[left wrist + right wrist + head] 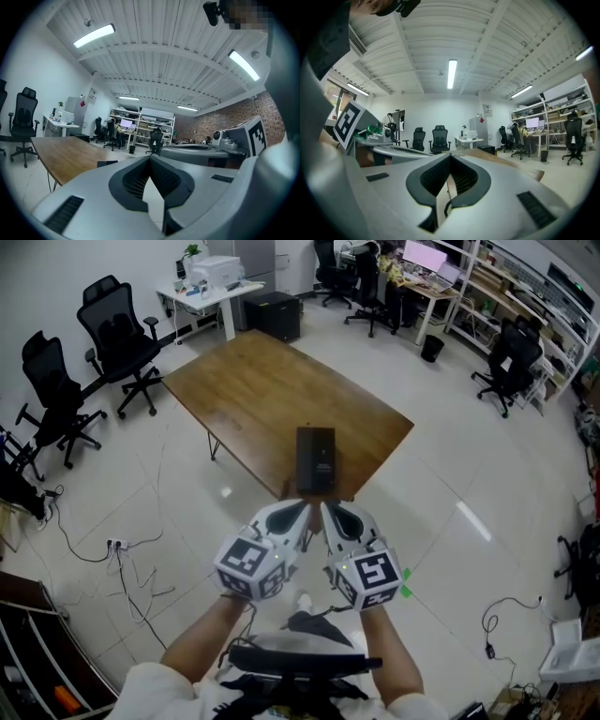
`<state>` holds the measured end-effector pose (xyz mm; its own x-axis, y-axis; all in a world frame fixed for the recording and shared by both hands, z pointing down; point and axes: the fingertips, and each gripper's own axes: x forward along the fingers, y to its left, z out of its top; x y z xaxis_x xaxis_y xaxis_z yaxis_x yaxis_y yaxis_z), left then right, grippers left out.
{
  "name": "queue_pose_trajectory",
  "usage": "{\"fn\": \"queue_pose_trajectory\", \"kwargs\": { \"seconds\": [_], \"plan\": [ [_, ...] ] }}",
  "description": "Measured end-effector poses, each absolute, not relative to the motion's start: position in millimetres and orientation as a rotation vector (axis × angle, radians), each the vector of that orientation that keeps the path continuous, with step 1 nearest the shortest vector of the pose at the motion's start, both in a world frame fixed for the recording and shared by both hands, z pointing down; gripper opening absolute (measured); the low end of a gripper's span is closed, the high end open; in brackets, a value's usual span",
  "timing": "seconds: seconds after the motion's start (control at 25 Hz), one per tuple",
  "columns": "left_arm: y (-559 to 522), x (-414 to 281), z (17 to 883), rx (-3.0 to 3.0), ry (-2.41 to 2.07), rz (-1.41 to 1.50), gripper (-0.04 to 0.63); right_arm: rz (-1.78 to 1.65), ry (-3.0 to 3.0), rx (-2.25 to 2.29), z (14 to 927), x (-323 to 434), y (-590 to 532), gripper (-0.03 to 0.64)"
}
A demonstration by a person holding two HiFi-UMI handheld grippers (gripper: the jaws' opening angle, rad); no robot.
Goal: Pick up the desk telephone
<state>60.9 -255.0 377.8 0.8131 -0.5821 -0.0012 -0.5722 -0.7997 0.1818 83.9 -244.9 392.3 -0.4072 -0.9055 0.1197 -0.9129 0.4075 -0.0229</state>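
Desk telephone lies flat at the desk's near edge, just beyond both tool tips, no contact. Left tool & right tool sit side by side, jaws closed, empty. Head view shows the phone whole; left gripper view shows only its dark edge.

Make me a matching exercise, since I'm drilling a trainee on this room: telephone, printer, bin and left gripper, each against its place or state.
Things:
1. telephone
2. printer
3. bin
4. left gripper

Places or states:
A. on the floor at the far right
B. shut and empty, held by the table's nearest corner
C. on the white desk at the far left
D. lying on the wooden table, near its closest corner

Pairs: 1-D, 2-C, 3-A, 4-B
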Motion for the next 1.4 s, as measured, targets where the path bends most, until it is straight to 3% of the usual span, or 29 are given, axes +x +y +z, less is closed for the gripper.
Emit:
{"fn": "queue_pose_trajectory", "kwargs": {
  "seconds": [0.4, 0.6, 0.72, 0.92, 1.0, 1.08, 1.16, 1.24, 1.32, 1.4],
  "plan": [
    [-303.5, 89.8, 403.5, 2.770, -0.903, -0.057, 0.005, 0.207, -2.586, 1.596, 414.8, 110.5, -290.1, 0.000],
    [-331.6, 92.1, 422.5, 2.717, -0.924, -0.040, 0.009, 0.279, -2.607, 1.548, 431.9, 118.1, -315.1, 0.035],
    [-346.1, 93.9, 432.8, 2.683, -0.907, -0.020, 0.104, 0.318, -2.610, 1.526, 442.4, 123.2, -329.7, 0.035],
    [-371.6, 97.5, 457.0, 2.644, -0.921, 0.039, 0.106, 0.411, -2.608, 1.471, 466.6, 132.9, -353.4, 0.089],
    [-382.7, 97.5, 468.8, 2.608, -0.906, 0.046, 0.169, 0.431, -2.600, 1.465, 475.9, 137.9, -363.4, 0.089],
    [-395.4, 94.7, 481.3, 2.563, -0.899, 0.049, 0.172, 0.476, -2.597, 1.455, 486.2, 142.7, -373.7, 0.091],
    [-407.9, 91.4, 495.7, 2.523, -0.896, 0.061, 0.179, 0.543, -2.598, 1.439, 498.9, 148.5, -382.9, 0.146],
    [-419.8, 88.7, 512.7, 2.486, -0.890, 0.084, 0.237, 0.594, -2.591, 1.433, 512.8, 155.9, -390.9, 0.166],
    [-432.3, 85.2, 528.8, 2.453, -0.898, 0.105, 0.238, 0.637, -2.576, 1.430, 527.1, 163.6, -398.6, 0.167],
    [-445.1, 82.2, 544.1, 2.420, -0.905, 0.126, 0.238, 0.703, -2.560, 1.411, 542.4, 169.6, -406.8, 0.214]
  ]
}}
